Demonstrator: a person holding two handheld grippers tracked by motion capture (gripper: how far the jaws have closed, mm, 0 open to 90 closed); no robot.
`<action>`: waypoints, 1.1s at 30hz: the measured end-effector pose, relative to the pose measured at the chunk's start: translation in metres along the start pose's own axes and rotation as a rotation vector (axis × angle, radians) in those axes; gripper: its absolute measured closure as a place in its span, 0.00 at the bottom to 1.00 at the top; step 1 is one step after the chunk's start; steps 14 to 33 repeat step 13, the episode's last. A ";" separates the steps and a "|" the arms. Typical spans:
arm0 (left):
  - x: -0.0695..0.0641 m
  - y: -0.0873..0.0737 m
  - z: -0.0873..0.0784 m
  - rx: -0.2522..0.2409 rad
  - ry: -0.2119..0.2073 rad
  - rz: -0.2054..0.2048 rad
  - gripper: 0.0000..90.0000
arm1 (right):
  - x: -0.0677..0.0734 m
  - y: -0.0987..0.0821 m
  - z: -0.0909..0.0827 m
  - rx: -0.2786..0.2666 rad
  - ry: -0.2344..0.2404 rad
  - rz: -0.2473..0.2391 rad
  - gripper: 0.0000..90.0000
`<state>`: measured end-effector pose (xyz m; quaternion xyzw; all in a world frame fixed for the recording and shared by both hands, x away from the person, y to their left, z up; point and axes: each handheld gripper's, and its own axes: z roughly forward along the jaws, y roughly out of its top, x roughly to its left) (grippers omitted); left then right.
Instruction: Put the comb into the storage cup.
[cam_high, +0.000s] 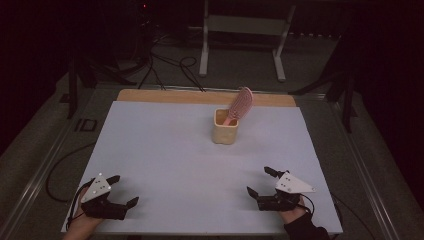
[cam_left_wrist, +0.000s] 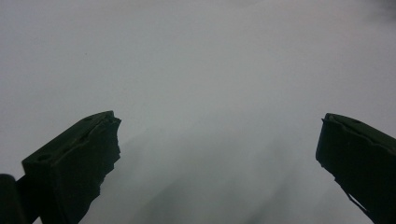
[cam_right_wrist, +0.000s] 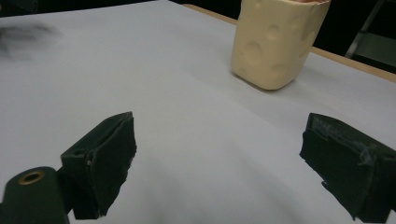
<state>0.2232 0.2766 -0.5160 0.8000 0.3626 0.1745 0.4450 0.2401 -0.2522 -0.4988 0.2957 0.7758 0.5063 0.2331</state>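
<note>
Left gripper (cam_high: 121, 191) sits at the near-left corner of the white sheet (cam_high: 165, 150), low over the surface. Jaws spread wide, nothing between them. Our left gripper view confirms it: both black jaws far apart over bare white sheet, no object in the gap.

Moving right, mid-table toward the far edge we see the cream holder (cam_high: 225, 126), standing upright on the sheet. Pink hairbrush (cam_high: 240, 105) stands in it, handle down, bristle head sticking out the top and leaning to the right and away from us. Holder is well apart from both grippers. Strip of bare wooden table (cam_high: 150, 95) shows past the sheet's far edge.

Right gripper (cam_high: 260, 181) rests at the near-right of the sheet, roughly mirroring the left one, grey three-cornered plate on top. Jaws also wide apart and holding nothing. In the right gripper view (cam_right_wrist: 217, 154) we look across the sheet at the holder (cam_right_wrist: 275, 42): dimpled cream wall, standing ahead of the jaws and off toward the right jaw, clearly not touching either. Only a sliver of pink shows at its rim there, too small for us to tell more.
</note>
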 end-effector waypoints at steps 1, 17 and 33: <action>0.000 0.000 0.000 -0.003 -0.008 -0.003 0.00 | 0.000 0.000 0.000 0.000 0.001 -0.001 0.11; -0.002 0.000 0.000 0.001 -0.023 0.000 0.00 | -0.001 0.000 0.000 0.000 0.000 0.004 0.11; -0.002 0.000 0.000 0.001 -0.023 0.000 0.00 | -0.001 0.000 0.000 0.000 0.000 0.004 0.11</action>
